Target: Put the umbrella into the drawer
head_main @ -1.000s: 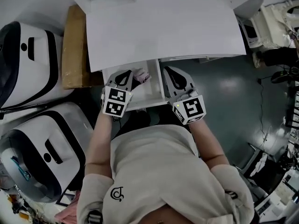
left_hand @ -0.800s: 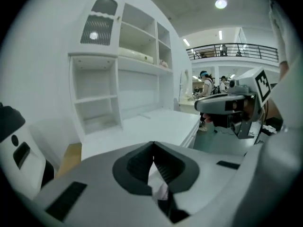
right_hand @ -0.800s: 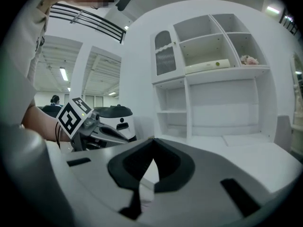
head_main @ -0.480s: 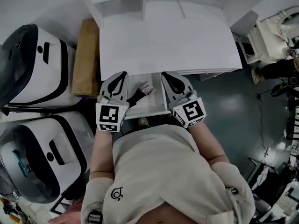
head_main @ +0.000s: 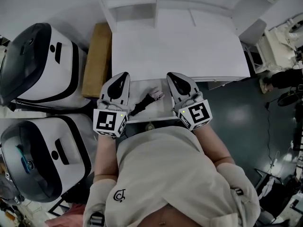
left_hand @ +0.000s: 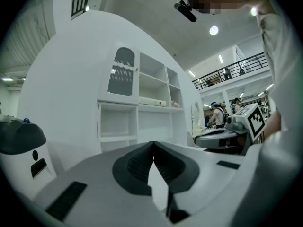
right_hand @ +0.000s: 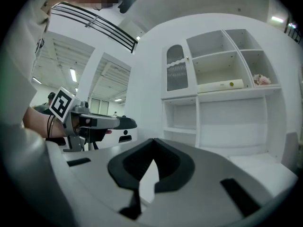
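**Operator:** Jaws closed and empty on both left gripper and right gripper.

**Spotter:** Umbrella?

**Operator:** The umbrella lies slantwise in the open drawer, below the surface's near edge. I'd worry it jams there on closing. Bare surface ahead; white machines crowd my left.

White desk with shelves at back, drawer open under its front, umbrella lying inside, cardboard box on floor beside
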Tool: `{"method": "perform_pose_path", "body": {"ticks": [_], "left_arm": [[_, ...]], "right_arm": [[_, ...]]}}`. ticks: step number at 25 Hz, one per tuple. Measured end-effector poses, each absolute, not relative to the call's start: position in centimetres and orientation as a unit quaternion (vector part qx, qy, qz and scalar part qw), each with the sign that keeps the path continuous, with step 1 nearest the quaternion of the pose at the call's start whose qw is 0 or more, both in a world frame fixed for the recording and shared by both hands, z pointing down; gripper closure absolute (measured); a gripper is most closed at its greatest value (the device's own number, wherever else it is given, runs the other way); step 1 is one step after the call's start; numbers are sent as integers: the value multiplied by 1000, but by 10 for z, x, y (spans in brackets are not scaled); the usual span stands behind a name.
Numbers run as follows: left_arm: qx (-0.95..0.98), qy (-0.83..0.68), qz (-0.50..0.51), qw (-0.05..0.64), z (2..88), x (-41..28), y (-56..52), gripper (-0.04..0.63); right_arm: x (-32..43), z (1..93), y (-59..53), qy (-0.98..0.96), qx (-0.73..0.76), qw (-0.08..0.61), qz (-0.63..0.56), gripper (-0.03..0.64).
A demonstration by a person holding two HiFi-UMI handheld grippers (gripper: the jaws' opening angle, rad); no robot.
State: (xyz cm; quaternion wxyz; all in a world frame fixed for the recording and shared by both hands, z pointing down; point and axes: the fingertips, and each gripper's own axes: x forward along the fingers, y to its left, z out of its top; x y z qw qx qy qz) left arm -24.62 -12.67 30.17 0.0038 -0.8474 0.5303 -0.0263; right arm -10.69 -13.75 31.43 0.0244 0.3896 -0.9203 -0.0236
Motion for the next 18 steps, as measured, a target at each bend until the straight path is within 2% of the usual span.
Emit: {"method": "perform_pose_path", "body": {"ticks": [18], "left_arm": [[-837, 547, -15, -19, 303, -264, -110, 581]], "right_arm": [[-130, 316, -124, -924, 381, 25, -18, 612]]}}
